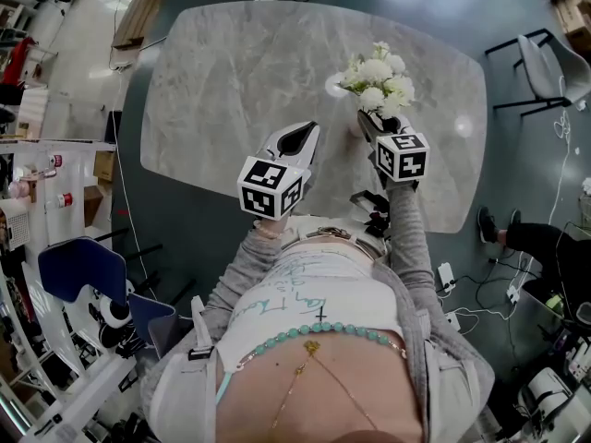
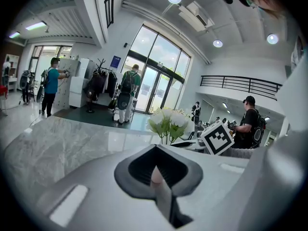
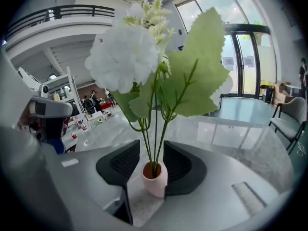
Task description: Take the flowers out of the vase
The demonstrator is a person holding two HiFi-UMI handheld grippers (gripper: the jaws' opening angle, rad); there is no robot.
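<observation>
Left tool [image 2: 155, 150]: jaws pressed together, nothing in them, sitting beside the right one.
Right tool [image 3: 151, 152]: pinching the little pink vase [image 3: 155, 181] by its sides.
Vase: smooth, looks breakable and a bit slippery imo.
Flowers [image 3: 126, 57]: white heads, thin stems [image 3: 154, 129] bunched in the vase mouth. Probably light and floppy, so grab the stems low, not the blooms.
Table [image 1: 231, 72]: grey marble underneath.

Head view: vase [image 3: 155, 181] was hidden under flowers [image 1: 379, 79] and right gripper [image 1: 367, 120]. Left gripper view: stem bases were blocked by left gripper [image 2: 156, 174].
</observation>
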